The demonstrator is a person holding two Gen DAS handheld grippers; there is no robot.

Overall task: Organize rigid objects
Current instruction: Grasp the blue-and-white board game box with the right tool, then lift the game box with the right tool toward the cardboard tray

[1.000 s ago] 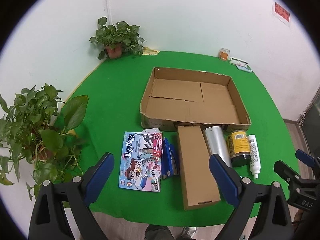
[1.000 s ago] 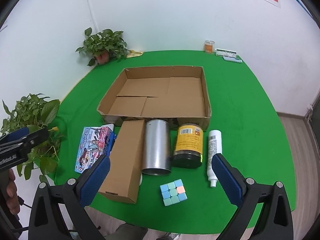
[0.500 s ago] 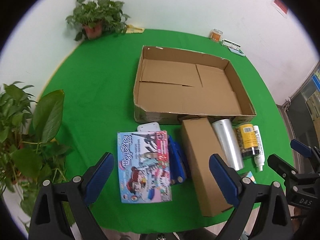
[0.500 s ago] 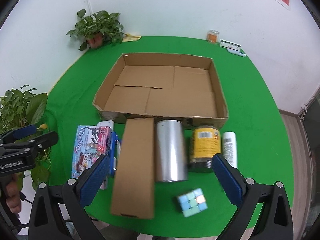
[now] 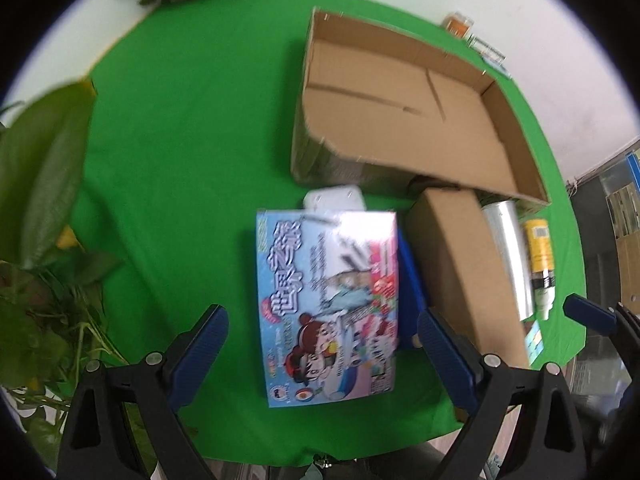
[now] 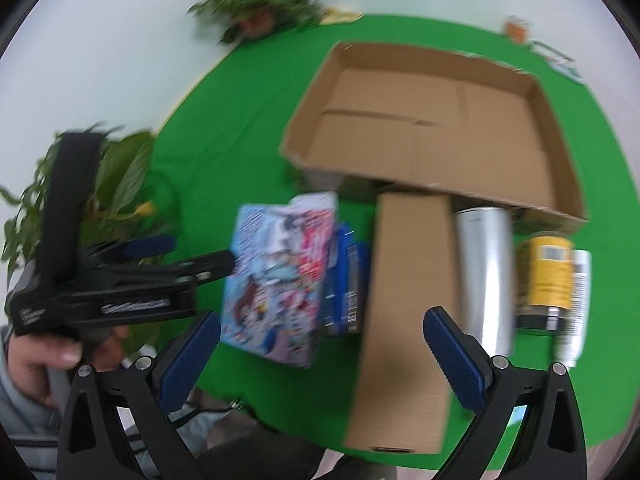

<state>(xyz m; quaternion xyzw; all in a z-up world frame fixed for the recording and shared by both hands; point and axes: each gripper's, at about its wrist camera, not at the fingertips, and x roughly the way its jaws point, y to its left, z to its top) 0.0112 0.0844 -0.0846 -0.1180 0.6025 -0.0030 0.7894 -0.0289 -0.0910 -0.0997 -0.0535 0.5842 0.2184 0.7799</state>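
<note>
A round table under a green cloth (image 5: pixel 192 128) is carrying everything. The open cardboard tray (image 5: pixel 404 116) is sitting toward the far side of the table, its inside bare cardboard. Against the tray's near wall a row of items is lying side by side, running toward the near edge. The long closed carton (image 6: pixel 404 296) is lying lengthwise in the middle of the row, its near end reaching the table's near edge. Left of it a colourful picture box (image 5: pixel 328 304) is lying flat, with a blue box (image 6: pixel 344 280) wedged between the two and a white item (image 5: pixel 334 199) peeking out from under the picture box's far end. Right of the carton a silver cylinder (image 6: pixel 486 272) is lying on its side, then a yellow-labelled jar (image 6: pixel 546 280), then a white bottle (image 6: pixel 574 304) nearest the right edge. A small pastel cube (image 5: pixel 534 340) is showing at the near edge beside the carton.

The left gripper (image 5: pixel 322 344) is hovering over the picture box with its jaws spread wide, holding nothing. The right gripper (image 6: pixel 318 354) is hanging over the near edge between the picture box and the carton, its jaws also spread wide and empty. Both views are blurred.

A large-leafed potted plant (image 5: pixel 44 184) is standing past the left edge, and a smaller one (image 6: pixel 260 4) at the far edge.
</note>
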